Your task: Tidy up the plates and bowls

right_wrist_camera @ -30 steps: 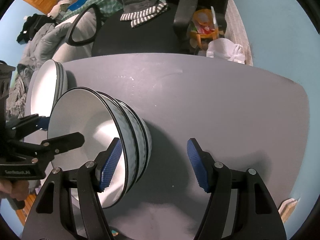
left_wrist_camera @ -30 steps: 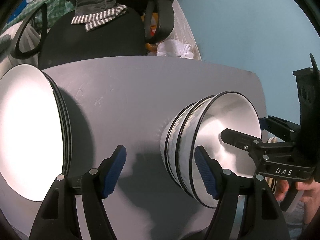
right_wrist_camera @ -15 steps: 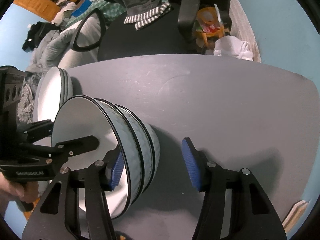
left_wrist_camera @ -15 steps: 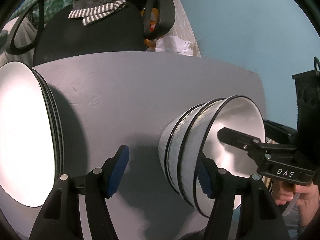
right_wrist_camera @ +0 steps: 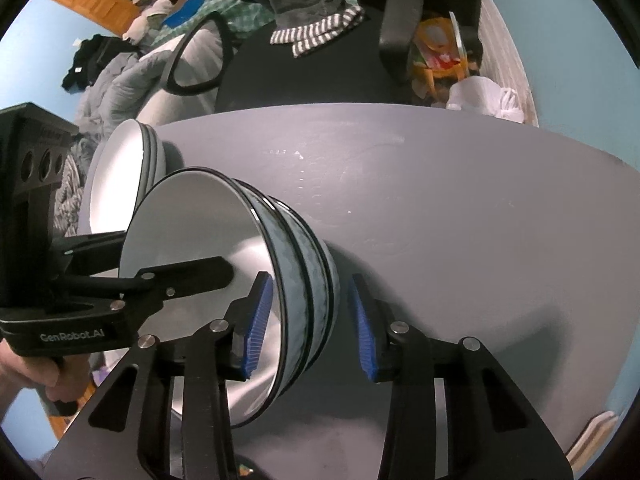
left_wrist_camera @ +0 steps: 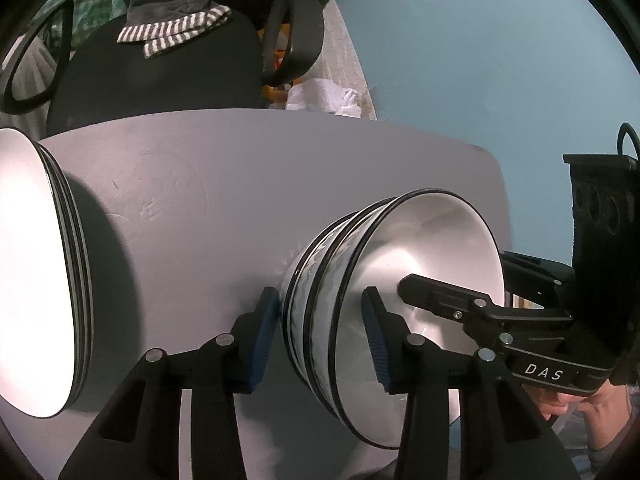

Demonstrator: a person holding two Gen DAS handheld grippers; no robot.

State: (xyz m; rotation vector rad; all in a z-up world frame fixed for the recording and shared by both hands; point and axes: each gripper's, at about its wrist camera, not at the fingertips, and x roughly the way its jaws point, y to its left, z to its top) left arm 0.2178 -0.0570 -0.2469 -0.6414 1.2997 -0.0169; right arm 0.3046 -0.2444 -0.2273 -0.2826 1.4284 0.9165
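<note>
A stack of white bowls (left_wrist_camera: 424, 240) with mottled blue-grey outsides and black rims sits on the grey table (left_wrist_camera: 240, 180). My left gripper (left_wrist_camera: 320, 340) straddles the stack's left wall, one pad outside and one inside the top bowl. Its jaws are closing and the pads are close to the wall. My right gripper (right_wrist_camera: 310, 324) straddles the opposite wall of the bowls (right_wrist_camera: 192, 232) the same way. Its jaws are closing too, with a gap still at the outer pad. A stack of white plates (left_wrist_camera: 24, 272) lies to the left, plates (right_wrist_camera: 116, 184).
A black office chair (left_wrist_camera: 160, 80) with a striped cloth (left_wrist_camera: 176, 36) stands behind the table's far edge. A white bag (left_wrist_camera: 324, 94) lies on the floor beside it. The blue wall (left_wrist_camera: 480, 60) is to the right. A person's hand (right_wrist_camera: 44, 376) holds the left gripper.
Both grippers' jaws have narrowed around the walls of the bowl stack. The bowls and plates have stayed in place.
</note>
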